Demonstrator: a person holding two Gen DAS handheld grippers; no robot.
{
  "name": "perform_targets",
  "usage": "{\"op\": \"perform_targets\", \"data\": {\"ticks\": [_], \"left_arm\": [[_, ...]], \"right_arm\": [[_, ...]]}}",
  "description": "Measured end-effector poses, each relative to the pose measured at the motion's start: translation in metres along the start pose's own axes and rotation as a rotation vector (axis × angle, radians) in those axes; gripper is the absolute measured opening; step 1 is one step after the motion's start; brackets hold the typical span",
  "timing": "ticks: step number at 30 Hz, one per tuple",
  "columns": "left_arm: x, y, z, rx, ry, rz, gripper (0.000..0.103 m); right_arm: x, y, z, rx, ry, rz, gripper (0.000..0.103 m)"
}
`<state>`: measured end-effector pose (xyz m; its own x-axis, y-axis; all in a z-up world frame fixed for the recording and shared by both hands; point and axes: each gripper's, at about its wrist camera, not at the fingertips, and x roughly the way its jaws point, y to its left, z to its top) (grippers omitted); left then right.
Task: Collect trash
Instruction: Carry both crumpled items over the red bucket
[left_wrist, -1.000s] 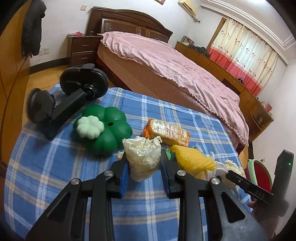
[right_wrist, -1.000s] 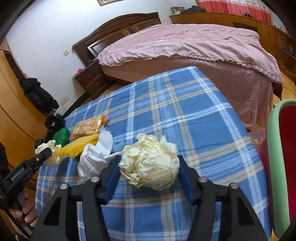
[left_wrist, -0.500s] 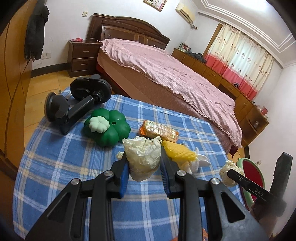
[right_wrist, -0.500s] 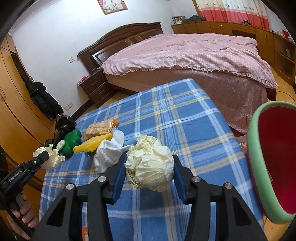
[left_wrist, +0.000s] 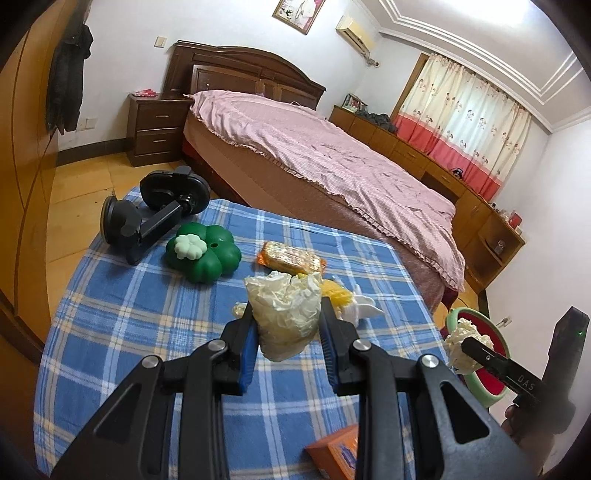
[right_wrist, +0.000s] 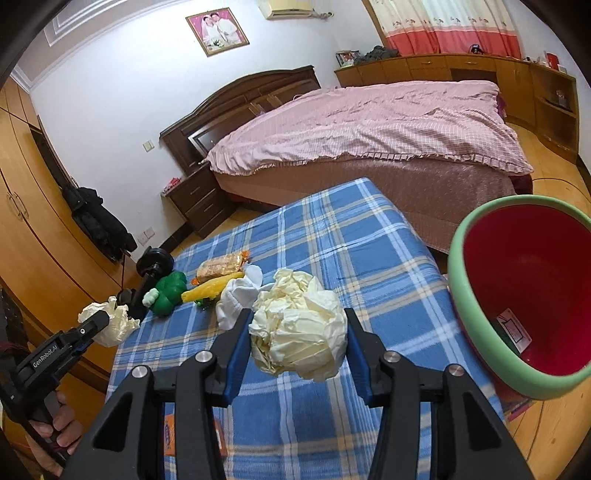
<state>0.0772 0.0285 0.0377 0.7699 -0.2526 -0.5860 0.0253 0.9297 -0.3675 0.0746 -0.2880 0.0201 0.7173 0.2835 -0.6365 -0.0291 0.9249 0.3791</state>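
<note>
My left gripper (left_wrist: 287, 332) is shut on a crumpled cream paper ball (left_wrist: 286, 314), held above the blue plaid table (left_wrist: 147, 325). My right gripper (right_wrist: 297, 332) is shut on a second crumpled paper ball (right_wrist: 299, 328), held above the table's right part, left of a green bin with a red inside (right_wrist: 532, 280). The bin also shows in the left wrist view (left_wrist: 480, 325), beyond the right gripper's paper ball (left_wrist: 461, 341). The left gripper's ball shows in the right wrist view (right_wrist: 110, 321).
On the table lie a green clover-shaped toy (left_wrist: 203, 253), a black phone mount (left_wrist: 155, 218), an orange snack packet (left_wrist: 291, 256), a yellow item (left_wrist: 338, 293), a white cloth (left_wrist: 360, 310) and an orange box (left_wrist: 336, 450). A bed (left_wrist: 314, 155) stands behind.
Both grippers have lifted and drawn back with their paper balls. The right gripper has moved toward the bin, which now fills more of its view.
</note>
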Motion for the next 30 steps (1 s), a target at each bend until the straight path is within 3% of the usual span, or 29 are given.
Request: {"op": "perform_targets", "data": {"ticks": [16, 30], "left_arm": [[-0.023, -0.034, -0.007, 0.067, -0.002, -0.082, 0.03], [-0.023, -0.061, -0.009, 0.105, 0.014, -0.128, 0.03]], "right_arm": [[-0.053, -0.019, -0.008, 0.061, -0.087, -0.044, 0.05], [-0.075, -0.03, -0.008, 0.089, -0.123, -0.062, 0.05]]}}
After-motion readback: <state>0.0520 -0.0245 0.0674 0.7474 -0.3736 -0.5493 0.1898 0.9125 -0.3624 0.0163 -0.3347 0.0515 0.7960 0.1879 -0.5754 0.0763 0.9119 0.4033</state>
